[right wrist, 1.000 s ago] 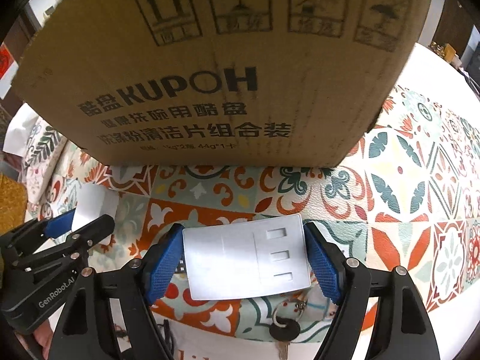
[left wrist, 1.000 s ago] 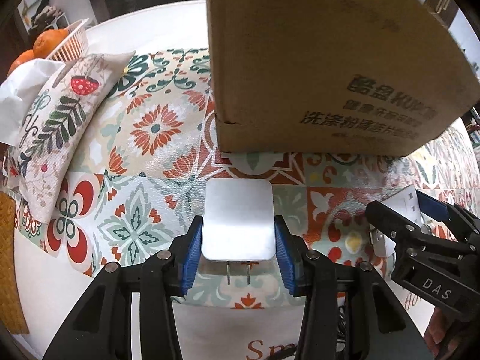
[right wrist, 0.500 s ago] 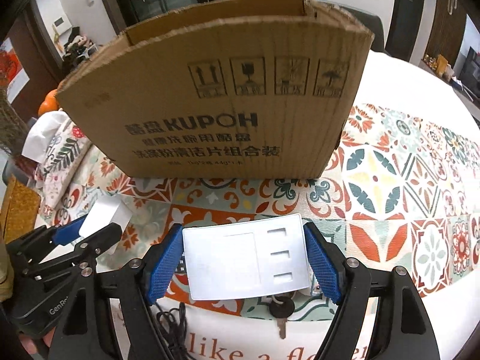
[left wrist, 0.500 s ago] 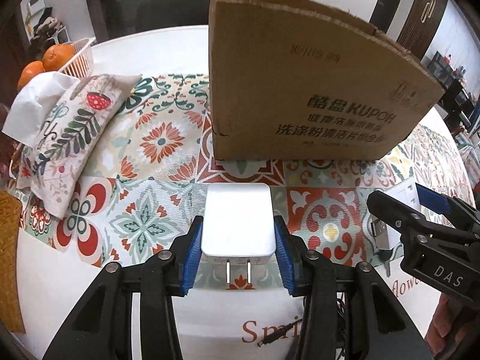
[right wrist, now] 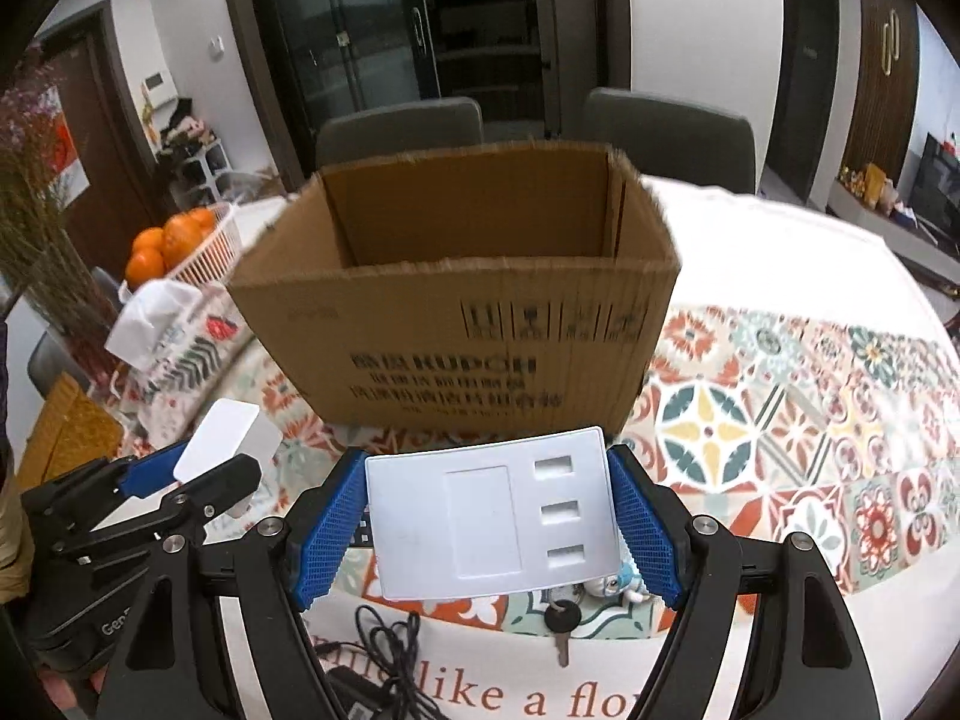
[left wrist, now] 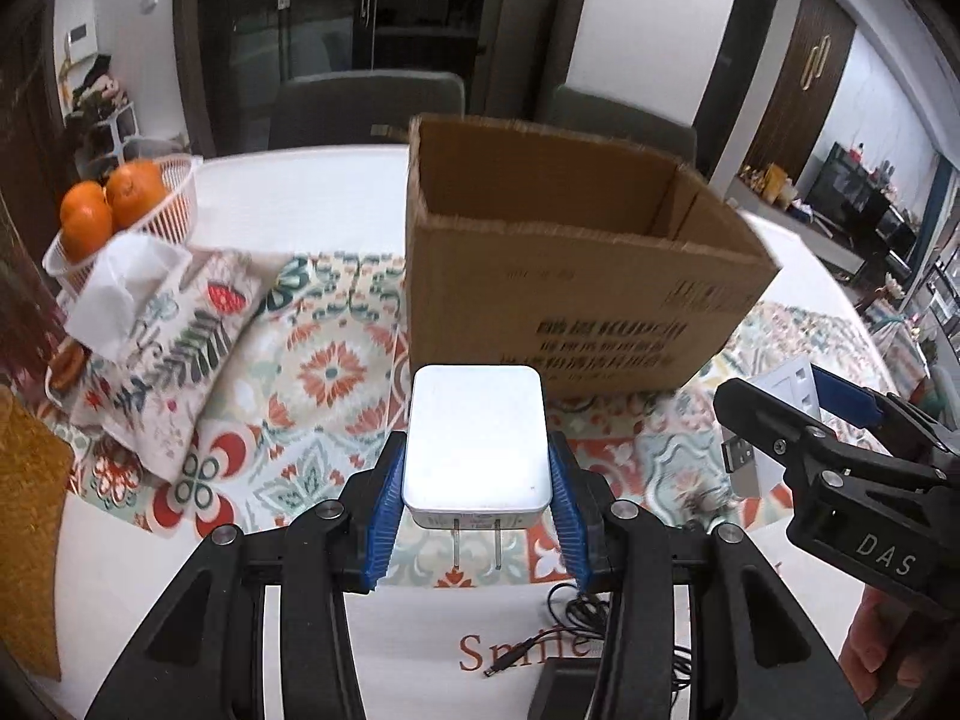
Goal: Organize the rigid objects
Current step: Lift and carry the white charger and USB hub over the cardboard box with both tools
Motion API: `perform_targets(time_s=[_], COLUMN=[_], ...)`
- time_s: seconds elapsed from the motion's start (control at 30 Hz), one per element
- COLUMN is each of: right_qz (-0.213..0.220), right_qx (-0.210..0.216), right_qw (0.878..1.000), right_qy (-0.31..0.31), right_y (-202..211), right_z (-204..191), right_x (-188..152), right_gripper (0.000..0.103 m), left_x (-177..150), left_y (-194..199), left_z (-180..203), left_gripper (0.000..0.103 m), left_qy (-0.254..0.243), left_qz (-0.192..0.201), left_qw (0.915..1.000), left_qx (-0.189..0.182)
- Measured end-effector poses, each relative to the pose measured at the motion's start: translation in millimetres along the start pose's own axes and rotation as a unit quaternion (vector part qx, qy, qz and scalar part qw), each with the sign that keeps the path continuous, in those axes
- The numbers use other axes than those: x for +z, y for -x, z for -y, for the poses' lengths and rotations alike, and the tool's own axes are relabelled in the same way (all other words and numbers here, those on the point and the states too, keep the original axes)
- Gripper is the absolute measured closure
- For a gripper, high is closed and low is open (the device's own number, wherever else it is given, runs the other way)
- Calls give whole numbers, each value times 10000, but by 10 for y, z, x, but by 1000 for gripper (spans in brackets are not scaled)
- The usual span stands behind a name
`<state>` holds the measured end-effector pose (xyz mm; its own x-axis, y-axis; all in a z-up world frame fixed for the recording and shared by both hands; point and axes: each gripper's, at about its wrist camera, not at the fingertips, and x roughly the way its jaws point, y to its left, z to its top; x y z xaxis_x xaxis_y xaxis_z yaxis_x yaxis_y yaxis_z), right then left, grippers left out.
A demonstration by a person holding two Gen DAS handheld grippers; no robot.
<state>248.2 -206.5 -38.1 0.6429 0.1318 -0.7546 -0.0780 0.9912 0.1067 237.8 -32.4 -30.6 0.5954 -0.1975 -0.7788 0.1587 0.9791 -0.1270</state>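
Left gripper (left wrist: pixel 474 519), right gripper (right wrist: pixel 489 531): black frames, blue ribbed pads, silver screws.

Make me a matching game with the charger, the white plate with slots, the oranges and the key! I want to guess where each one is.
Things:
1. white charger
2. white slotted plate
3. oranges
4. key

Places:
A. in the white basket
B. lying on the table, under the plate
C. clamped in the left hand-held gripper
D. clamped in the right hand-held gripper

Pairs: 1-C, 2-D, 3-A, 4-B
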Motion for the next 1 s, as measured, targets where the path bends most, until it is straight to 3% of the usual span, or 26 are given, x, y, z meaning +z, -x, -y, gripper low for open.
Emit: perform_targets(time_s=[0.5,1.0], right_qz=[744,1147], right_qx=[89,310], right_qw=[9972,9929], right_qy=[-62,-10], right_y=[472,537], right_z=[65,70], right_x=[350,754], right_gripper=[24,24], left_x=[437,877], left_y=[467,455], left_z=[182,276], left_gripper=[59,59], left_qy=[-276,-464], left_qz=[725,852], left_qw=[9969,9952], left_qx=[-129,-149])
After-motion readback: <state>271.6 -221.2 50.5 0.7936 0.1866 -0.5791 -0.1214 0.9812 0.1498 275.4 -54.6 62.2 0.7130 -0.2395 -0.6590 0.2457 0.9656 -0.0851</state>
